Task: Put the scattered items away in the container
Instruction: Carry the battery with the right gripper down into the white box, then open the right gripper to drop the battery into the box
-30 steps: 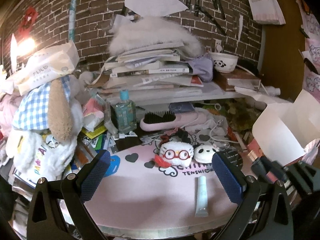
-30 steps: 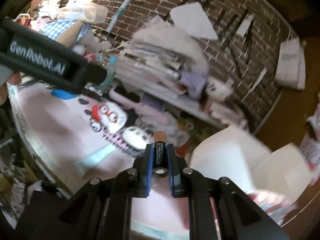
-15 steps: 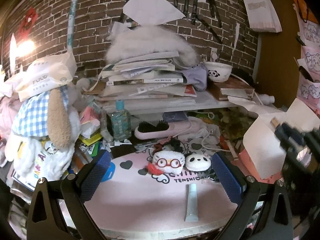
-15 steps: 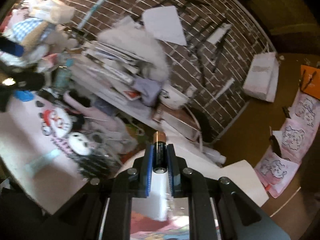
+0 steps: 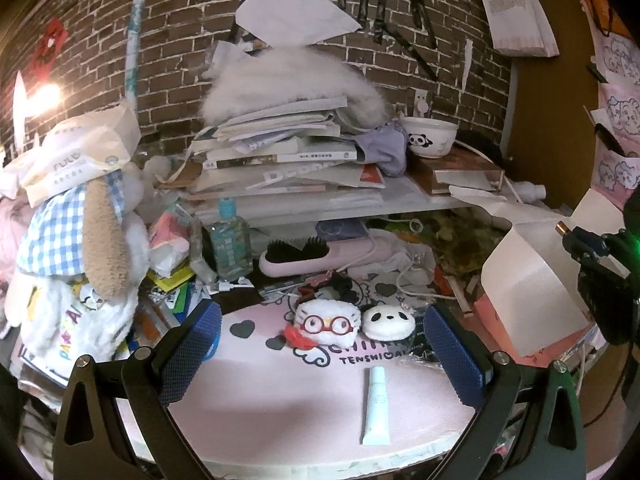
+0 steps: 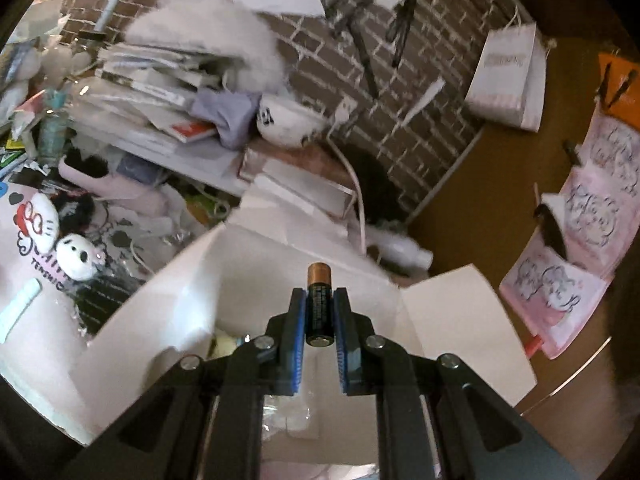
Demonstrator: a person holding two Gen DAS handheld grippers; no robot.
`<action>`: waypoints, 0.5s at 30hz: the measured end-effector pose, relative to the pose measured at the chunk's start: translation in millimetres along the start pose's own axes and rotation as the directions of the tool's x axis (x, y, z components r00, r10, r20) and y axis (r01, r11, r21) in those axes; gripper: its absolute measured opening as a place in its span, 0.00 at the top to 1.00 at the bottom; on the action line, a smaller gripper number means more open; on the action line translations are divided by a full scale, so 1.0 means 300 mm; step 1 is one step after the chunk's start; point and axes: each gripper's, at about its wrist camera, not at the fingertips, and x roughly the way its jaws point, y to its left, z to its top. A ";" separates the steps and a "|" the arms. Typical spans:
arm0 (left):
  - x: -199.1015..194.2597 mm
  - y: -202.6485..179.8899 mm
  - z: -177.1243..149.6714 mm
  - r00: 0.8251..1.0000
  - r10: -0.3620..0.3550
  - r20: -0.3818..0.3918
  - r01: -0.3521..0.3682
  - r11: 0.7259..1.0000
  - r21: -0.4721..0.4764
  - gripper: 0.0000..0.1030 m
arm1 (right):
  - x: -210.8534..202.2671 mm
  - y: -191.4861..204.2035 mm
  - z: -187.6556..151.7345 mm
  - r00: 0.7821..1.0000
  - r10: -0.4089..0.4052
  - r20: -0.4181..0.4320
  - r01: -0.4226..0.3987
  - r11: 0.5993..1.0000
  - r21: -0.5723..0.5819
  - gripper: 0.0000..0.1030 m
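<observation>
The right gripper (image 6: 320,316) is clamped on a black cylindrical battery with a copper-coloured tip (image 6: 319,300), held lengthwise between the blue pads so the copper end points forward, at the centre of the right wrist view. Directly beneath and ahead of it lies the open white cardboard box with its flaps spread (image 6: 248,280), filling the lower middle of that frame; something pale and a clear wrapper already lie inside. In the left wrist view the same box sits at the right edge, with the battery just above it.

The step in hand looks like the drop. To do it well, I would bring the battery over the middle of the opening, clear of the raised flaps, lower it close to the contents, then part the pads only a little so it falls straight rather than rolling off a flap.

The left gripper (image 5: 324,352) hangs with its pads spread wide and nothing between them, low in its frame over the round pink desk mat (image 5: 256,392). A small white squeeze tube (image 5: 377,408) lies on the mat between the pads, the likely next pick, with a white plush with red glasses (image 5: 326,326) and a panda-faced plush (image 5: 387,322) just behind it.
</observation>
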 end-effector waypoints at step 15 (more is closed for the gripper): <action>0.014 -0.010 -0.006 1.000 -0.001 -0.012 0.001 1.000 0.011 0.01 | 0.220 -0.079 -0.040 0.871 0.394 -0.293 -0.349 0.916 0.197 0.90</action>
